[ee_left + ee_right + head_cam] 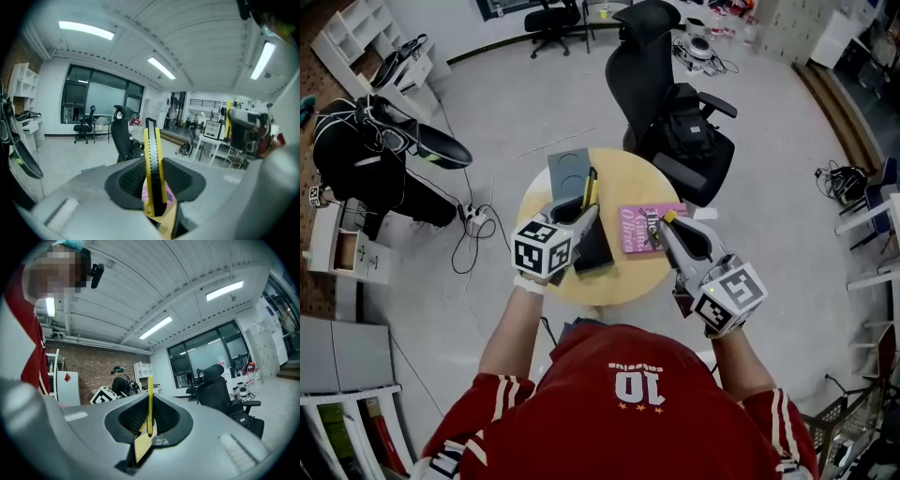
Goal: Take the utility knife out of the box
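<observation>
My left gripper (584, 214) is shut on the yellow-and-black utility knife (591, 187), which it holds above the round wooden table (628, 178). In the left gripper view the knife (153, 164) stands upright between the two dark pads (129, 180), its tip pointing away from me. A dark open box (594, 251) lies on the table just below that gripper, and a grey flat lid (568, 171) lies behind it. My right gripper (667, 225) hovers over the table's right side. It is shut on a thin yellow strip (149, 404); what the strip is I cannot tell.
A pink book (639, 228) lies on the table between the grippers. A black office chair (675, 103) with a bag on it stands right behind the table. Cables and a power strip (473, 217) lie on the floor at left, near a dark bag (366, 150) and white shelves.
</observation>
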`<state>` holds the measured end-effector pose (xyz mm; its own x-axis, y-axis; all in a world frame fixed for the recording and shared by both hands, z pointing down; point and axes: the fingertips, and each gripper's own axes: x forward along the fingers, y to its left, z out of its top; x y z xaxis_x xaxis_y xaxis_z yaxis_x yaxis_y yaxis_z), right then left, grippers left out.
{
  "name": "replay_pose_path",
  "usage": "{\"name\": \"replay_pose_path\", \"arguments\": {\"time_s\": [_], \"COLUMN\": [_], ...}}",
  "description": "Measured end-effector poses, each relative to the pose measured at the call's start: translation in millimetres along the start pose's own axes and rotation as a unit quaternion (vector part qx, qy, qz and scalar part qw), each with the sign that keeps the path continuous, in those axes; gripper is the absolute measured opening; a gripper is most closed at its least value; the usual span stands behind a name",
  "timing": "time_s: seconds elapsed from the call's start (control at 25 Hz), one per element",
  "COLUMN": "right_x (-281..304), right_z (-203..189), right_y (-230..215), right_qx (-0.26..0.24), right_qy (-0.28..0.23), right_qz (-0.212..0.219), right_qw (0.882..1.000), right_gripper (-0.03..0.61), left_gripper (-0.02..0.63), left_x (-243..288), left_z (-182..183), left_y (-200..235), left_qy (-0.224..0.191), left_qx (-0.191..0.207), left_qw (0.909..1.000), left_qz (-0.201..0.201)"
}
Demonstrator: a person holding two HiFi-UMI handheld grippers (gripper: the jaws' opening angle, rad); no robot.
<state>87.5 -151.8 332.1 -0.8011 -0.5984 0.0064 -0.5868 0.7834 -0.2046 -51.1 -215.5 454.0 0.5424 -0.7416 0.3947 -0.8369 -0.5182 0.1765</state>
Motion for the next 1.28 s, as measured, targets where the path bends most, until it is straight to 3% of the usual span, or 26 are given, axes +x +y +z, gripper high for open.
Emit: {"name": "replay_pose_path", "arguments": {"time_s": [0.2, 0.48, 0.72, 0.96, 1.28], "right_x": [1.5, -1.9, -6.9, -11.8, -11.0], "right_z": [13.8, 29.5, 46.4, 58.8, 60.7], "right_y": [1.4, 4.3, 2.8, 7.3, 5.6], "right_qx": [-0.007, -0.012, -0.013, -0.020, -0.010], "right_qy": [-0.010, -0.019, -0.031, -0.042, -0.056], "right_qz": [0.008, 0.014, 0.016, 0.016, 0.000], "right_qw": [1.000, 1.000, 0.999, 0.999, 0.998], "right_gripper": [0.021, 0.021, 0.020, 0.020, 0.020], "left_gripper": [0.129, 0.129, 0.129, 0.129, 0.129], "left_x": [-32.2, -73.8, -106.2, -139.1, -153.5], "left_z": [51.8, 78.7, 96.7, 110.5, 118.7], "left_y": [-23.5, -51.6, -56.7, -56.5, -57.1], "left_qy": [-0.081, -0.159, -0.205, -0.247, -0.256], "left_qx": [0.010, 0.056, 0.061, 0.040, 0.051], "left_qw": [0.9964, 0.9855, 0.9769, 0.9675, 0.9634], "left_qz": [-0.022, -0.017, 0.011, 0.039, 0.061]}}
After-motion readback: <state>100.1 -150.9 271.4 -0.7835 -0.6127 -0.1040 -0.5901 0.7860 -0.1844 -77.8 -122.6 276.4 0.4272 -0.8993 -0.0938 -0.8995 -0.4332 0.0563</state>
